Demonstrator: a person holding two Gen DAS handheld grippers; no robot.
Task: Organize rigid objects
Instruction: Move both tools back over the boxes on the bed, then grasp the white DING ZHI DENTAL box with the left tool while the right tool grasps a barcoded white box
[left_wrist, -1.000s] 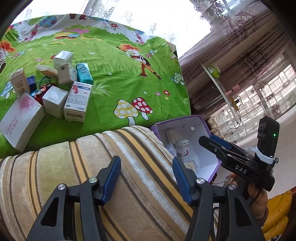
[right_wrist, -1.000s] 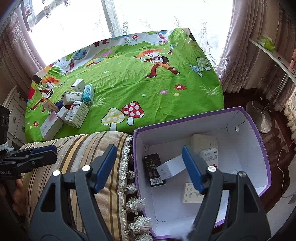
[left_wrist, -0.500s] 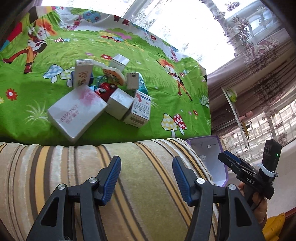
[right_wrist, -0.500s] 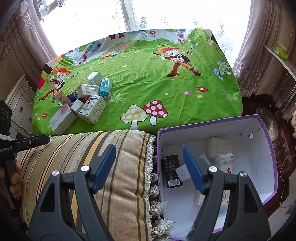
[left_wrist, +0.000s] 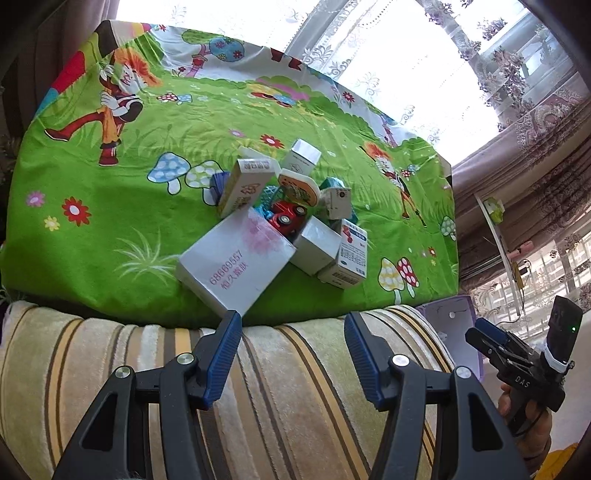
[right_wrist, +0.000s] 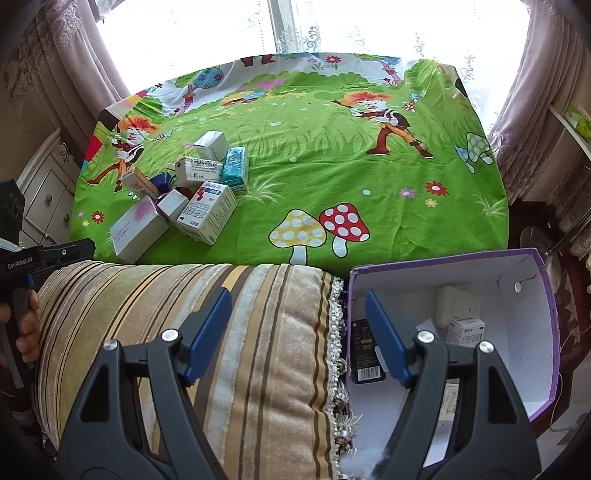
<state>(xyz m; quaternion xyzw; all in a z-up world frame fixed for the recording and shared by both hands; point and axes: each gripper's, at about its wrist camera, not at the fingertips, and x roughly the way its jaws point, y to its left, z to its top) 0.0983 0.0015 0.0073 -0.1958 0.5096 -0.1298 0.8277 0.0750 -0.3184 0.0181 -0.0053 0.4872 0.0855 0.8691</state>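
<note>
A heap of small cartons lies on the green cartoon cloth (left_wrist: 147, 229): a large white box with pink print (left_wrist: 236, 269), a silver box (left_wrist: 317, 245), a blue-and-white box (left_wrist: 351, 258) and a red toy car (left_wrist: 286, 216). The heap also shows in the right wrist view (right_wrist: 184, 199). My left gripper (left_wrist: 293, 354) is open and empty above the striped cushion (left_wrist: 258, 398), just short of the large box. My right gripper (right_wrist: 299, 332) is open and empty over the cushion's edge, beside the purple box (right_wrist: 546, 332) that holds several cartons.
The striped cushion (right_wrist: 184, 332) with a tasselled edge lies between the bed and me. A white cabinet (right_wrist: 48, 192) stands at the left. Curtains (right_wrist: 546, 92) and a shelf stand at the right.
The left gripper has swung left and forward, from the purple box toward the heap of cartons. The right gripper has drifted left, off the purple box's middle to its left wall. Both stay open.
</note>
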